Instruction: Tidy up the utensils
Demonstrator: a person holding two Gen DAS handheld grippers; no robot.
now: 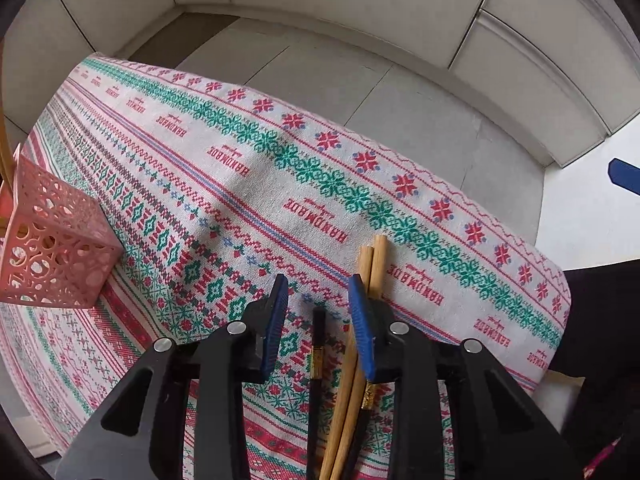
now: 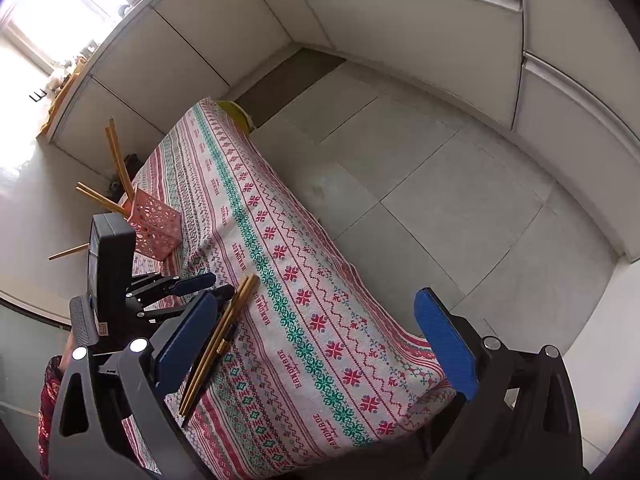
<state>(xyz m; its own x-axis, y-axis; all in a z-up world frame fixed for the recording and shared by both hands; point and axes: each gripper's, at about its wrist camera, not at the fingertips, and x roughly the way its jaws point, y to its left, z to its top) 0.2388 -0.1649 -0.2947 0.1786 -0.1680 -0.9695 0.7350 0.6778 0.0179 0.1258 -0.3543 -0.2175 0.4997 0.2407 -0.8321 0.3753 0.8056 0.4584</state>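
Patterned tablecloth [image 2: 304, 320], grey tiled floor [image 2: 440, 184]

Wooden chopsticks [image 1: 370, 280] partly hidden behind left gripper fingers [image 1: 362, 332], lower ends cut by frame edge. Pink holder [image 1: 52, 248] cropped left. Black chopsticks [image 1: 316, 364] largely hidden.

patterned tablecloth [image 1: 248, 184], tiled floor [image 2: 440, 184], white cabinets [image 2: 400, 20]

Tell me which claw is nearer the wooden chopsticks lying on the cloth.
Left. The left claw hangs open right over the wooden chopsticks, its fingers straddling them. The right claw is open farther off, to their right.
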